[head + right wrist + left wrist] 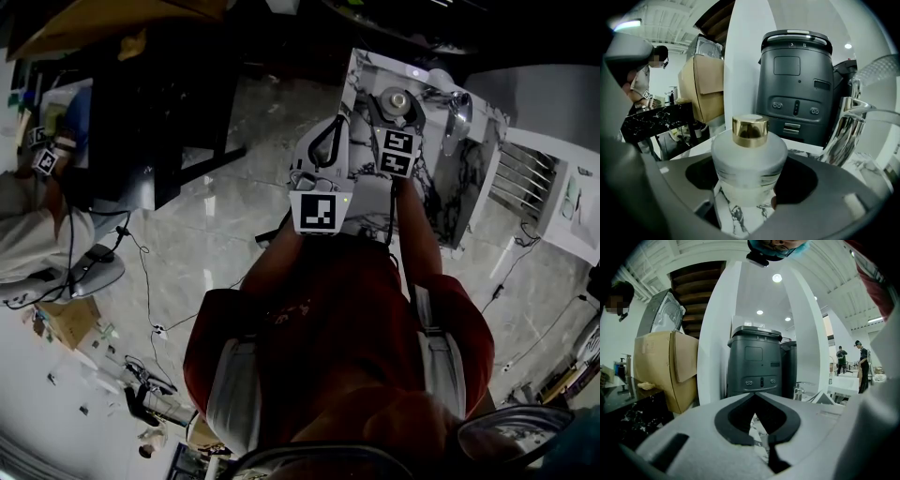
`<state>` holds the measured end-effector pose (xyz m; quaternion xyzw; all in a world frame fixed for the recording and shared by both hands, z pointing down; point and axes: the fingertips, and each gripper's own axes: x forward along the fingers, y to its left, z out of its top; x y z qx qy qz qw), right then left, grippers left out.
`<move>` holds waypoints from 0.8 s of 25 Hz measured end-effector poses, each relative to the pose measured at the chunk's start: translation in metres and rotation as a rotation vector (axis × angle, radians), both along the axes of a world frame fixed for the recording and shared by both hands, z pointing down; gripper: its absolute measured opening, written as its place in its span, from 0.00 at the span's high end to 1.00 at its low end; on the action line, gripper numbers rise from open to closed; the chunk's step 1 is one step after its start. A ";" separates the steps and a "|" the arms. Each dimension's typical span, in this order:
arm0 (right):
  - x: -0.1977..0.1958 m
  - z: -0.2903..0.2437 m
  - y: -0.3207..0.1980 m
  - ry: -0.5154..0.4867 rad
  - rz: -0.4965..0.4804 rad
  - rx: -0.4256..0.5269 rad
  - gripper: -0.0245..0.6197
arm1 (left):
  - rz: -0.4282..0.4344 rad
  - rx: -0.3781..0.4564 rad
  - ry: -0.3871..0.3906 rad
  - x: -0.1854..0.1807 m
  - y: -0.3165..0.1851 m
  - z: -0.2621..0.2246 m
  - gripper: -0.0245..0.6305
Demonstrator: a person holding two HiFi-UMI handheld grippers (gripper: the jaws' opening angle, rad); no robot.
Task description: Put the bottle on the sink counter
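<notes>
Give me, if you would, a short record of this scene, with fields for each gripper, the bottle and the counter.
Right gripper: jaws wide, closed on the bottle's body
Bottle: frosted white, gold cap, upright
Left gripper: jaws together, nothing between them
Sink counter: white marble, just under the bottle; contact unclear
Faucet: chrome, right of the bottle

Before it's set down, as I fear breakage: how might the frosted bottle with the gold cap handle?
The bottle looks like thick frosted glass: probably rigid, heavyish, breakable on the marble counter. Its wide squat body should resist tipping; round sides could roll if laid over.
</notes>
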<state>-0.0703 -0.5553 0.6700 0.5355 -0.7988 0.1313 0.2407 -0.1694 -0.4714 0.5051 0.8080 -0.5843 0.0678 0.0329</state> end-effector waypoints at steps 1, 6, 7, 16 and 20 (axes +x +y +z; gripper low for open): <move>-0.001 0.002 -0.002 0.001 0.002 -0.003 0.43 | -0.001 -0.002 0.001 -0.001 -0.001 0.001 0.96; -0.004 0.014 -0.007 0.009 0.013 -0.021 0.43 | -0.010 -0.003 0.021 -0.007 -0.006 0.005 0.96; -0.004 0.016 -0.008 0.009 0.015 -0.023 0.43 | -0.010 -0.006 0.020 -0.007 -0.007 0.006 0.96; -0.004 0.019 -0.021 0.008 0.036 -0.019 0.43 | -0.002 -0.011 -0.002 -0.012 -0.015 0.010 0.96; -0.003 0.021 -0.022 0.008 0.048 -0.018 0.43 | 0.006 -0.017 -0.018 -0.011 -0.017 0.011 0.96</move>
